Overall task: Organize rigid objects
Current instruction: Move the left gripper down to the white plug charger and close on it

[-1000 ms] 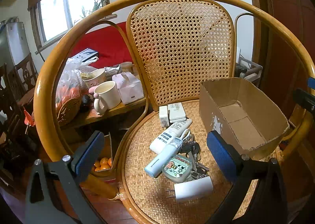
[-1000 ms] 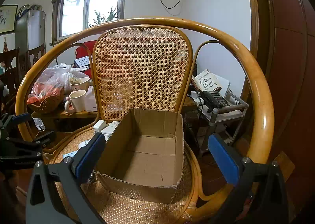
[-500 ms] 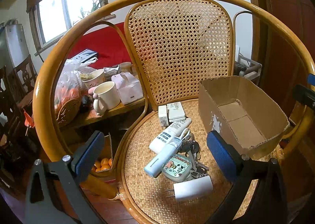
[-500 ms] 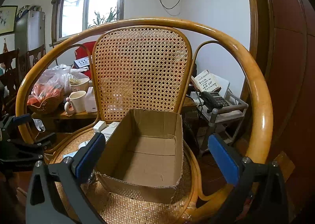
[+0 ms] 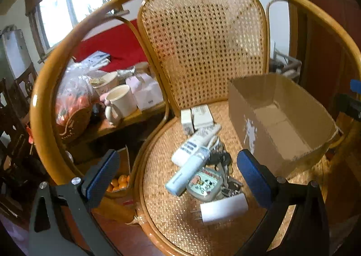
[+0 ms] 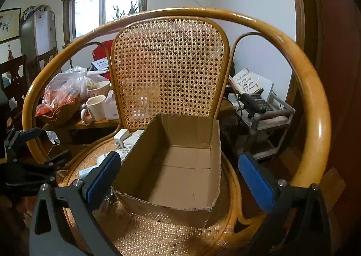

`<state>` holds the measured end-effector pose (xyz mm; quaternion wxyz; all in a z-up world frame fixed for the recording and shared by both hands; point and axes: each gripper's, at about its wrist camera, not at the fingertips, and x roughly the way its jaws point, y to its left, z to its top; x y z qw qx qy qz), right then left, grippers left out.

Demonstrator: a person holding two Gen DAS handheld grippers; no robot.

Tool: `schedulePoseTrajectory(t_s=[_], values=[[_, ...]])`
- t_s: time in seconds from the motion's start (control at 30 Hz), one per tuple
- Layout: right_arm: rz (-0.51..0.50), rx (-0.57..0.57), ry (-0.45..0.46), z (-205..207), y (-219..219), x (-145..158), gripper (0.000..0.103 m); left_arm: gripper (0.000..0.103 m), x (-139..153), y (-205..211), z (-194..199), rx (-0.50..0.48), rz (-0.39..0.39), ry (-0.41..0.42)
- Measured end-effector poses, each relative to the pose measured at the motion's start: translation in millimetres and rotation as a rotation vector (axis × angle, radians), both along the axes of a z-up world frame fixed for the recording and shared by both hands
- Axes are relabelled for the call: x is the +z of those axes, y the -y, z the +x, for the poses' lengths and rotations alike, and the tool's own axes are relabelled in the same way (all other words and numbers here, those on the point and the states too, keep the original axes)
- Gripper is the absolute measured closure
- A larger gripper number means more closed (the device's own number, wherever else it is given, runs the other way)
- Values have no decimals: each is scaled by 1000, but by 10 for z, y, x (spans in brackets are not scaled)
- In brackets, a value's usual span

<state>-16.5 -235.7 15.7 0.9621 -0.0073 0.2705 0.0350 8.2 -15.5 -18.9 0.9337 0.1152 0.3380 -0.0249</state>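
An empty cardboard box (image 5: 279,118) (image 6: 180,165) stands on the right half of a rattan chair seat (image 5: 176,215). To its left lies a pile: a white plug adapter (image 5: 223,209), a cartoon-printed case (image 5: 203,182), a pale blue tube (image 5: 188,171), a white tube (image 5: 195,143), dark keys (image 5: 222,159) and two white boxes (image 5: 197,117). My left gripper (image 5: 178,177) hovers open above the pile, holding nothing. My right gripper (image 6: 178,179) hangs open over the box's near edge, also holding nothing.
The chair's curved armrest hoop (image 5: 42,107) and cane back (image 5: 203,44) ring the seat. A side table at left holds a cream mug (image 5: 119,102), a plastic bag and a basket. A cart with a telephone (image 6: 257,102) stands at right. Oranges (image 5: 118,182) sit below.
The left gripper has shifted slightly and its view is blurred by motion. The right gripper has barely moved. Both stay open and nothing on the seat has moved.
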Motion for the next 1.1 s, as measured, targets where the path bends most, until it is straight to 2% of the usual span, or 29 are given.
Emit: schedulePoseTrajectory(t_s=[0.17, 0.47, 1.1], values=[[-27, -18, 0, 94, 5, -68, 0, 0, -108, 28, 53, -13, 8, -56], [-93, -27, -57, 336, -97, -242, 0, 0, -247, 83, 96, -36, 16, -124], [-74, -110, -218, 755, 54, -583, 2, 0, -536, 199, 185, -97, -31, -292]])
